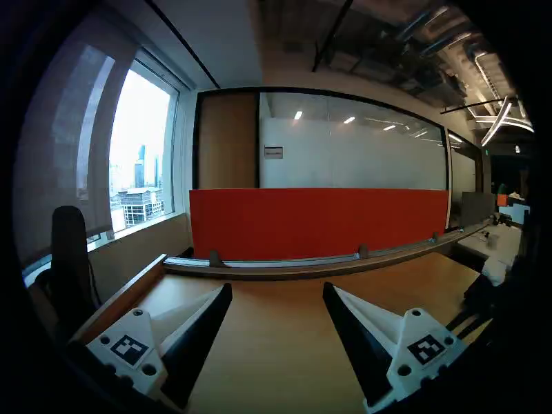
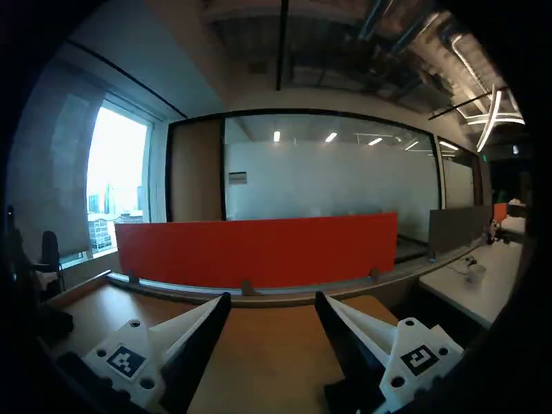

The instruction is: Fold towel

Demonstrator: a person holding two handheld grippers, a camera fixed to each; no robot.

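My left gripper [image 1: 277, 288] is open above a bare wooden desk [image 1: 276, 345], with nothing between its white and black fingers [image 1: 200, 324]. My right gripper [image 2: 272, 298] is open too, held over the same kind of wooden desk top [image 2: 269, 359], and its fingers [image 2: 200, 331] hold nothing. Both point toward an orange divider panel [image 1: 317, 222] at the desk's far edge.
The orange divider [image 2: 255, 250] stands along the desk's back edge, with a glass wall behind it. A window [image 1: 141, 155] is on the left, with a dark chair back [image 1: 69, 255] below it. White desks [image 2: 483, 276] lie to the right.
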